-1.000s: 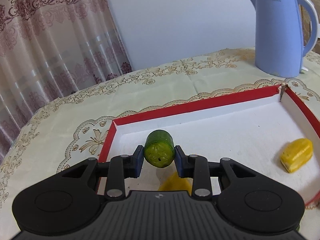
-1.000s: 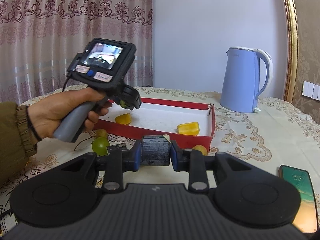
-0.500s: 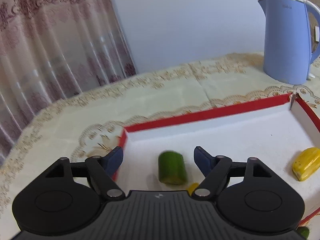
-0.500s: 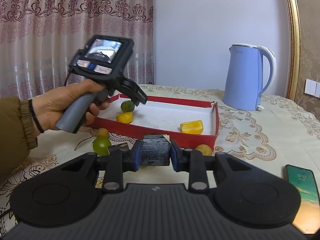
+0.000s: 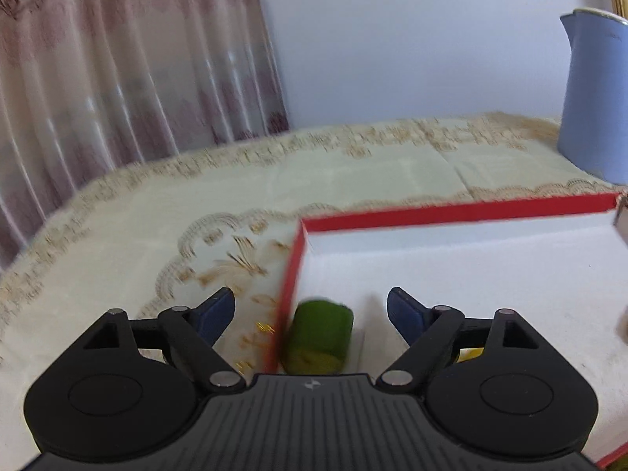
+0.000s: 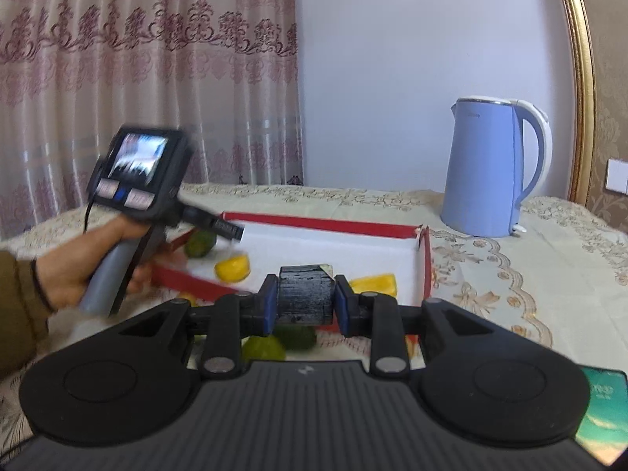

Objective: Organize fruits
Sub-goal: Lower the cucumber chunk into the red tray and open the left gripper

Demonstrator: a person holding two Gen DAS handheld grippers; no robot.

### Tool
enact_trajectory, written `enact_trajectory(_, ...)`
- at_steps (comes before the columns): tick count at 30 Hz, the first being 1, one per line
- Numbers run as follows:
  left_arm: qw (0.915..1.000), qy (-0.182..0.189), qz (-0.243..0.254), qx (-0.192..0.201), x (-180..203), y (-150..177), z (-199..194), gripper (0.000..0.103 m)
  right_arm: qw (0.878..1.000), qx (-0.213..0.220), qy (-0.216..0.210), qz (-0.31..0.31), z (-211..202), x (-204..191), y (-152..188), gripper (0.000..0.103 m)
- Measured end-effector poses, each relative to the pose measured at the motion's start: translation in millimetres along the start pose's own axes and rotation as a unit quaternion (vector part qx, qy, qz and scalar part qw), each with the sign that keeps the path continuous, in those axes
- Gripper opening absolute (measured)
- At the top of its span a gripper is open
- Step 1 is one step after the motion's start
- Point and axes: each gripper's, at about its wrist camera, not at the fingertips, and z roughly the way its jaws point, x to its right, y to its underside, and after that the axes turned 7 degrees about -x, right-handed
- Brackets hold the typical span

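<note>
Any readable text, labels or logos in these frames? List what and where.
Nothing reads cleanly.
Pale blue electric kettle: small brand word near the rim, too small to read.
Phone at the right edge of the right wrist view: screen digits, too blurred.
Left gripper handle screen and buttons: blurred.
Black gripper body: small logo mark, no letters.

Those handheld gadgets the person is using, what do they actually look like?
Each is a black plastic tool: a ribbed body with two round discs, black linkage arms with silver pins, and blue pads on the fingers. Seen from the right gripper, the left gripper has a grey pistol handle, a small screen with buttons and a thin black cable. The sleeve is olive-brown, with a dark band at the wrist.
</note>
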Motion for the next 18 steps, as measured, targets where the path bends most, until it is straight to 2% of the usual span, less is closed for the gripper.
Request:
enact_trajectory(4,0.9987,-0.034,0.034,0.015,12.2,5.2,-4.5,0.085,1.0,-0.014,-0.008,0.017,30.6,12.4,-18.3,0.028)
enact_trajectory(8,0.9983,-0.034,0.046,0.007,14.5,12.1,-8.0,0.085,0.999,-0.041,-0.003,0.029,69.9,23.4,-35.3,0.028)
enact_trajectory(11,0.9989,-0.04,0.022,0.011,0.8,14.7,-28.0,0.085,0.998,-0.061,0.007,0.029,93.6,30.9,-43.7,0.028)
enact_trajectory(14,0.9991,-0.02,-0.016,0.035,-21.1,28.1,-67.7,0.085,0.997,-0.071,0.013,0.034,110.1,37.3,-47.5,0.028)
enact_trajectory(18,0.9979,-0.012,-0.05,0.039,-39.8,59.5,-107.7,0.094,0.996,-0.082,0.018,0.032,124.7,35.3,-48.8,0.028)
